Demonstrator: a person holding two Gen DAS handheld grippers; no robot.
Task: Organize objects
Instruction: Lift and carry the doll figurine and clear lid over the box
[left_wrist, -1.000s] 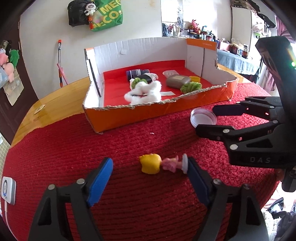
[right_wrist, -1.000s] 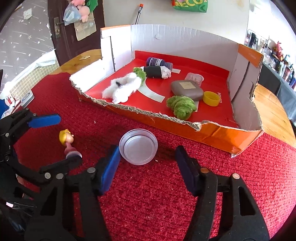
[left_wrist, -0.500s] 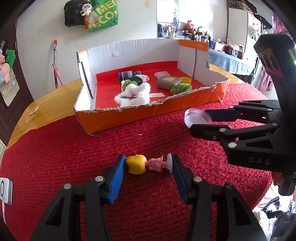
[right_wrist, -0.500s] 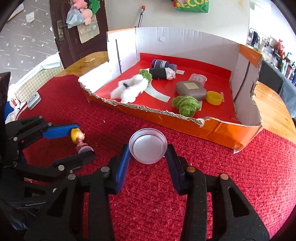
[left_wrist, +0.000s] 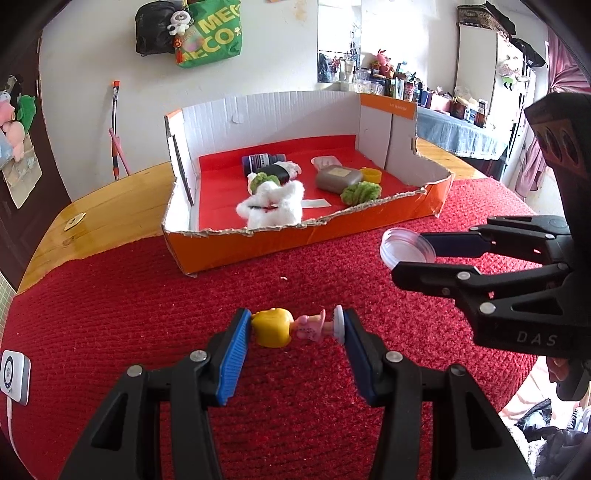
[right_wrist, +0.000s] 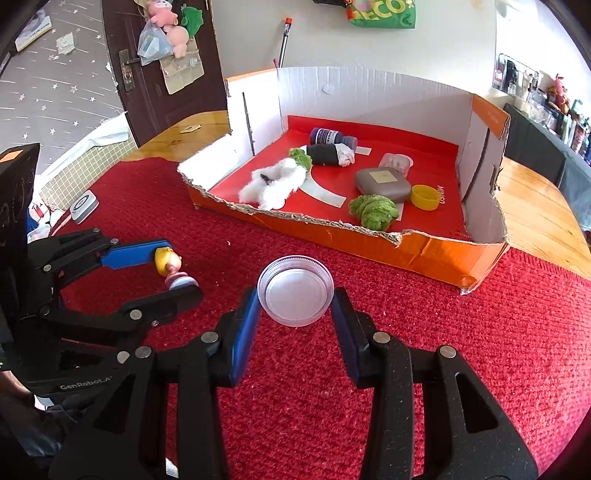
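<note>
My left gripper (left_wrist: 293, 328) is shut on a small figurine (left_wrist: 288, 328) with a yellow head and pink body, held end to end above the red mat; it also shows in the right wrist view (right_wrist: 170, 266). My right gripper (right_wrist: 295, 299) is shut on a clear round plastic lid (right_wrist: 295, 295), lifted off the mat; the lid also shows in the left wrist view (left_wrist: 406, 250). The orange cardboard box (left_wrist: 295, 240) lies beyond both grippers, its torn front wall facing them.
The box (right_wrist: 369, 251) holds a white fluffy toy (right_wrist: 275, 182), green plush pieces (right_wrist: 373, 211), a grey case (right_wrist: 382, 182), a yellow cap (right_wrist: 424, 196) and dark bottles (right_wrist: 330, 136). A white device (left_wrist: 14, 376) lies at the mat's left edge. The wooden table (left_wrist: 110, 199) surrounds the mat.
Both grippers closed on their objects: left on the figurine, right on the lid. Both objects have risen off the mat.
</note>
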